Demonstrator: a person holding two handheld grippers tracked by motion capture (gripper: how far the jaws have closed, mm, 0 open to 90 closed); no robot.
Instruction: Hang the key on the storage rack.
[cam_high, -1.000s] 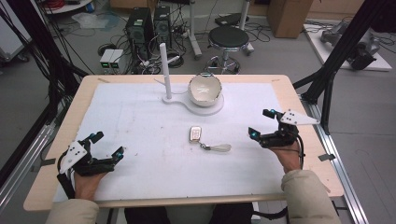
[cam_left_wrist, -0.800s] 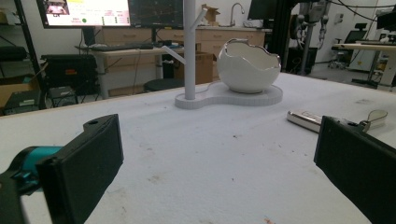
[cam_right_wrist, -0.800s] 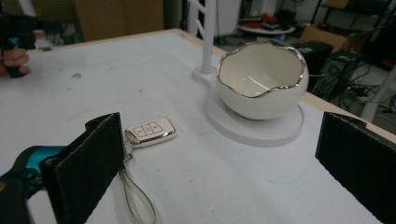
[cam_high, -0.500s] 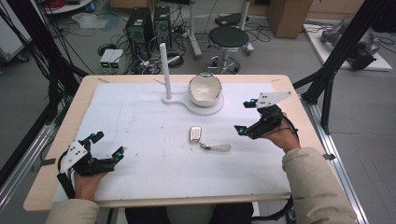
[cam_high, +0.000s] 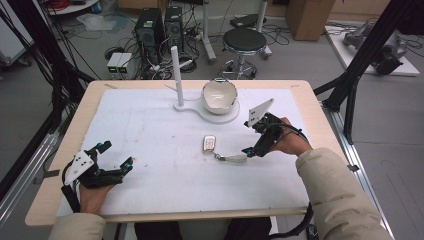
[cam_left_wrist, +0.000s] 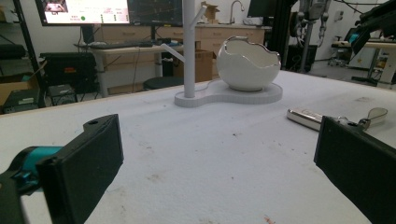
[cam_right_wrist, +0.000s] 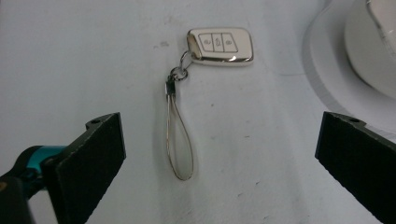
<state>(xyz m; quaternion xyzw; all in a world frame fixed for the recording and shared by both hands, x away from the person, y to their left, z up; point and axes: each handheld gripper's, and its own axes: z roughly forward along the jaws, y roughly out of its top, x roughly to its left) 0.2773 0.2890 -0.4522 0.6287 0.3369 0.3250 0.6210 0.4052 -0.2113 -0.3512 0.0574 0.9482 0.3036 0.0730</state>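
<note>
Here the key fob (cam_right_wrist: 220, 45) is being shown lying flat on the white mat (cam_high: 150, 130), buttons up, a little in front of the stand base (cam_high: 212, 112) and apart from it. Its strap (cam_right_wrist: 178, 140), a thin loop joined to the fob by a small ring, is being trailed away from the fob, towards the right gripper (cam_high: 256, 136). In the right gripper view the loop is being framed between the two black jaws, which are being held wide apart above the mat; nothing is being pinched, and the loop is not being touched.

The step in hand is being read as the approach to a pick-up of the fob by its strap. The next move is judged to call for a lowering of the right gripper until the jaws are standing on either side of the loop, followed by a closing on the thin cord; because the cord is being pressed flat against the mat, a low and well-centred grasp is likely to be needed.

Behind the fob, a white bowl (cam_high: 219, 94) is being carried on the stand base, and a peg post (cam_high: 176, 75) is rising beside it. Either is being taken as a likely place for the fob.

The left gripper (cam_high: 102, 162) is being rested near the front left of the mat, well apart from the fob, its jaws likewise spread and empty.
</note>
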